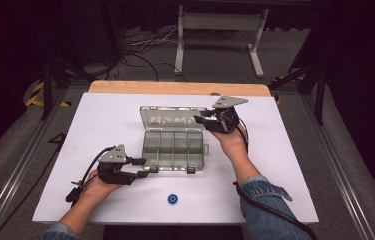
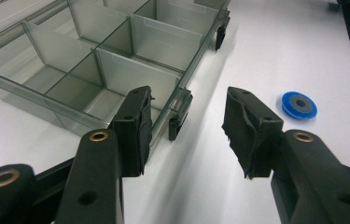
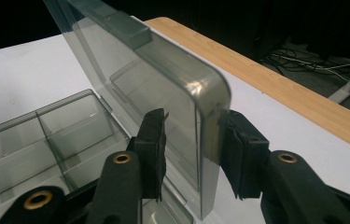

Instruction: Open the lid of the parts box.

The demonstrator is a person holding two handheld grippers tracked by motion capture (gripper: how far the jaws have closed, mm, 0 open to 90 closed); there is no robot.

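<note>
Near edge: your forearms come in over the near edge of the white table (image 1: 100, 120); a small blue disc (image 1: 172, 199) lies closest to you, alone on open white between your two arms.
Table: its wooden far strip (image 1: 175, 88) runs behind the white top; you have broad bare surface left of the box, right of it and along the near side.
Organizer box: the clear divided box (image 1: 174, 149) sits at the middle of the table, base flat, compartments open to the top.
Lid: the lid (image 1: 171, 118) stands raised off the far edge of the base; in the right gripper view its rounded right corner (image 3: 210, 100) rises between your jaws.
Right gripper: your right gripper (image 1: 201, 120) is at the lid's right edge, jaws narrowed either side of that edge; the right-hand pad looks to touch the plastic, the left-hand pad (image 3: 153, 140) shows a small gap, so you cannot call it a firm grip.
Left gripper: your left gripper (image 1: 143, 167) is at the box's near left corner, jaws wide with nothing between them; one pad (image 2: 135, 126) sits just beside the box wall.
Latch: a dark latch (image 2: 178, 116) on the near wall lies in the gap ahead of your left jaws.
Blue disc again: in the left gripper view it (image 2: 299, 104) lies right of the jaws, well apart from the box.
</note>
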